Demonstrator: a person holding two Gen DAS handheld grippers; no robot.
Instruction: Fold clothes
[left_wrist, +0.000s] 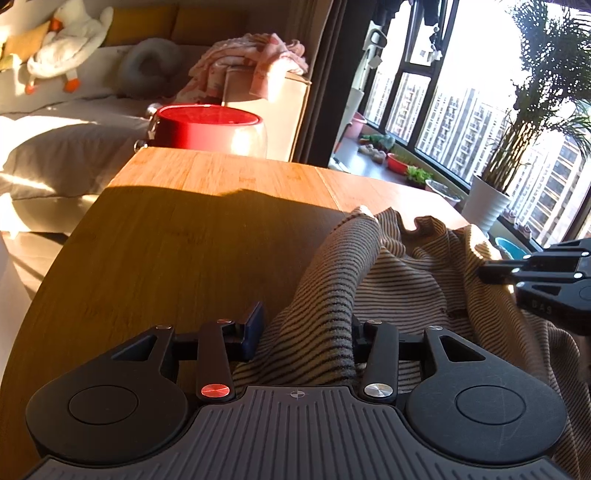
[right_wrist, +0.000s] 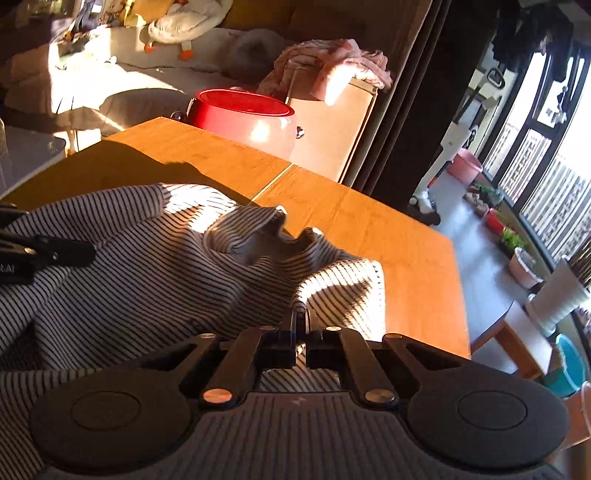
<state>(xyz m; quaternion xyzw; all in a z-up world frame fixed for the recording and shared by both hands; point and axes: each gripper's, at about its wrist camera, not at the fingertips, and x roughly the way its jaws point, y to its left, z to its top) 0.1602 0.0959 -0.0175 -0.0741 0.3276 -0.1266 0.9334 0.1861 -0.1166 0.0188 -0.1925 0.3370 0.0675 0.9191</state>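
A crumpled garment with thin dark and light stripes (left_wrist: 406, 280) (right_wrist: 166, 277) lies on the wooden table (left_wrist: 184, 240) (right_wrist: 369, 229). My left gripper (left_wrist: 306, 326) has a thick fold of it filling the gap between its pads, near the garment's left side. In the right wrist view, that left gripper (right_wrist: 88, 251) shows side-on at the left edge, above the cloth. My right gripper (right_wrist: 303, 314) is shut, its fingers pinching a ridge of the garment near its right edge. In the left wrist view the right gripper (left_wrist: 484, 273) comes in from the right, its tip at the cloth.
A red tub (left_wrist: 207, 125) (right_wrist: 240, 110) stands just beyond the table's far edge, beside a box draped with pink cloth (left_wrist: 266, 74). A sofa with a plush goose (left_wrist: 66, 40) is further back. The table's right edge (right_wrist: 461, 295) drops to a floor with plant pots (left_wrist: 487, 199) by the windows.
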